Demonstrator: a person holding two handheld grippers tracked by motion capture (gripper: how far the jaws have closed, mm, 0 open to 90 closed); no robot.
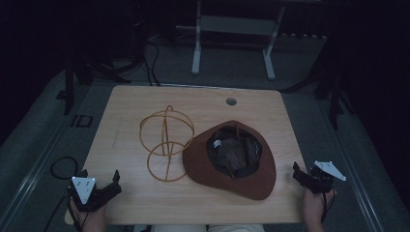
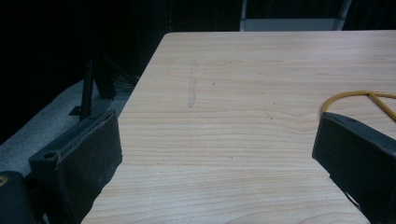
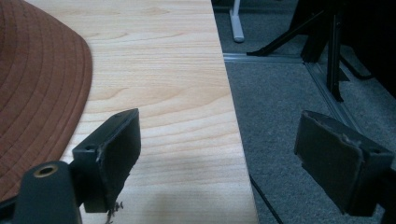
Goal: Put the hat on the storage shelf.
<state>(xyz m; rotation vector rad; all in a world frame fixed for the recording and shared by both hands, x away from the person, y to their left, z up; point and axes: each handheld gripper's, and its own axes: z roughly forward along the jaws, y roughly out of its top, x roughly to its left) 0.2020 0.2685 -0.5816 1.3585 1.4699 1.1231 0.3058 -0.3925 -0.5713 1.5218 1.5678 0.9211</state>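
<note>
Altogether one hat (image 1: pixel 251 180), one wire stand (image 1: pixel 166 142).

The left gripper (image 1: pixel 100 186) sits at the near left, held in the person's left hand (image 1: pixel 87 215), its jaws spread wide apart with nothing between them. The right gripper (image 1: pixel 303 175) is at the near right in the right hand (image 1: pixel 313 205), jaws likewise parted and empty. Both point forward, well apart from each other.

The table (image 1: pixel 145 104) is pale matt wood grain. The hat (image 1: pixel 251 181) is brown stitched cloth. The stand (image 1: pixel 167 142) is thin yellowish wire. Grey carpet (image 3: pixel 280 107) looks rough.
</note>
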